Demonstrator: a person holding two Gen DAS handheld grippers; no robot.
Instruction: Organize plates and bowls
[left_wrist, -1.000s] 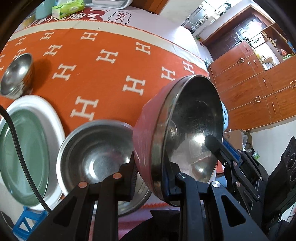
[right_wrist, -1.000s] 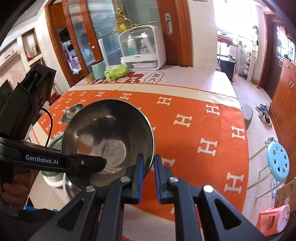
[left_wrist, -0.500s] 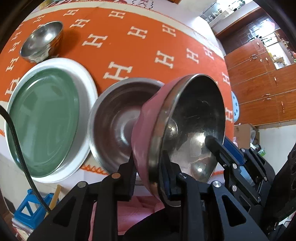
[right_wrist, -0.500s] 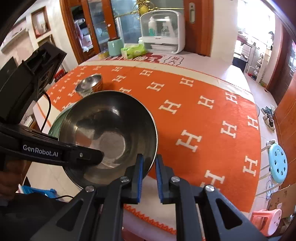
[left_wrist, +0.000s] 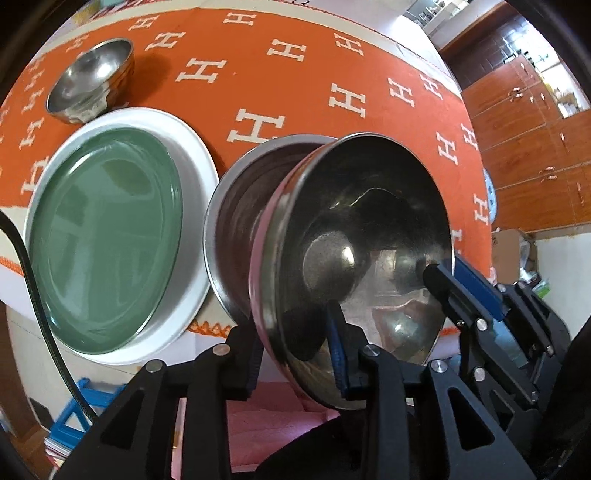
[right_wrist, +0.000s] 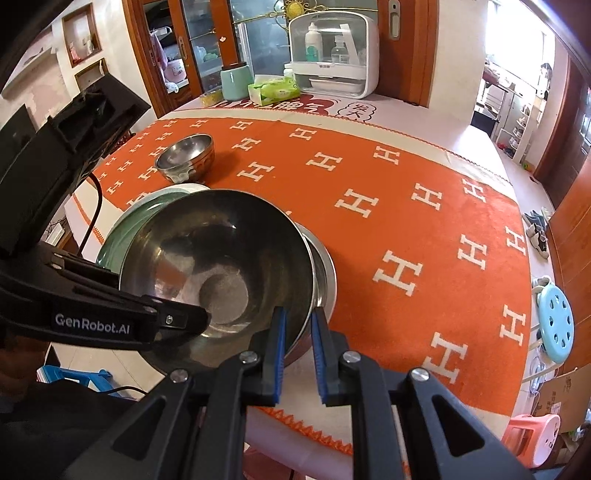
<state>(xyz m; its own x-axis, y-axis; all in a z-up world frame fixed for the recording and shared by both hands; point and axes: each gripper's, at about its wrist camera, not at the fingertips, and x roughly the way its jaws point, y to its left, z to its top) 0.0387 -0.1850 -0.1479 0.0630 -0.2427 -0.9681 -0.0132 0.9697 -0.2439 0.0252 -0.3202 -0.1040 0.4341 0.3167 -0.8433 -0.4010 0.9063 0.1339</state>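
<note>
Where the pink bowl (left_wrist: 354, 266) sits, the steel basin (left_wrist: 236, 206) is half hidden.

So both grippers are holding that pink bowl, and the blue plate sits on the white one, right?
Almost: the plate on the white plate is green, not blue, as the left wrist view shows. Both grippers do hold the pink bowl.

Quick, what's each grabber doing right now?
Left gripper: closed on the pink bowl's rim.
Right gripper: closed on the same bowl's rim.
</note>
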